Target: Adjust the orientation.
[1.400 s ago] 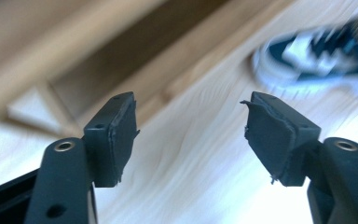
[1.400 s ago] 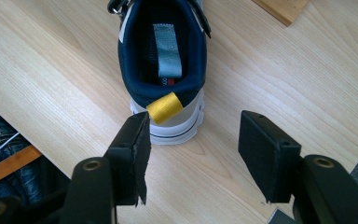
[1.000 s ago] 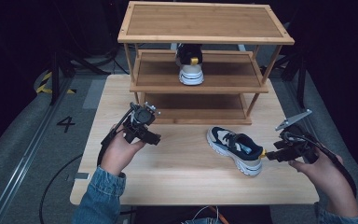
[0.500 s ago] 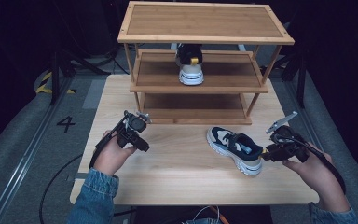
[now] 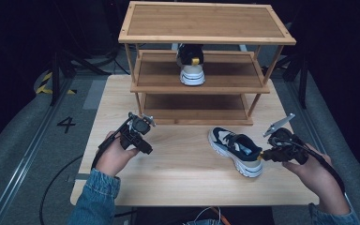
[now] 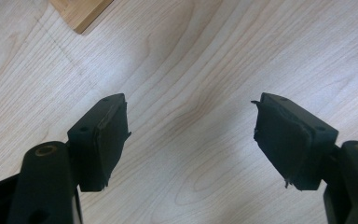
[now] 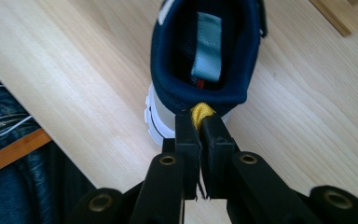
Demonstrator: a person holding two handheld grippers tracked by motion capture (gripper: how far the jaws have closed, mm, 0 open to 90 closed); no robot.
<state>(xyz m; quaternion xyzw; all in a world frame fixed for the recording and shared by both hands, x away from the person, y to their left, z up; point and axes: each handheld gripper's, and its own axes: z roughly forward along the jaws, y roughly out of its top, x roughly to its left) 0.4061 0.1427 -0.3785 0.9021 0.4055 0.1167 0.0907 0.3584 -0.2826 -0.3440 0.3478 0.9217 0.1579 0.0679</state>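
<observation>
Now we have the right claw (image 7: 199, 122) clamped on the yellow heel loop (image 7: 201, 113) of the shoe (image 5: 236, 150), its jaws having just been closing until they pinch the loop between the pads with hardly a gap. To do this step well, we judge that we should lift straight up by the loop first, let the toe swing clear of the table (image 5: 178, 178), and only then carry the shoe toward the rack (image 5: 206, 23); a thin loop can slip, so the grip wants to stay firm and the move slow. Our left claw (image 6: 191, 135) hangs released, jaws wide apart over bare wood, holding nothing. The shoe lies on the table in front of the rack, to its right side, heel toward our right hand (image 5: 318, 176). Its mate (image 5: 191, 65) already sits on the middle shelf (image 5: 229, 75), so we judge the free space beside it is the likely goal.
</observation>
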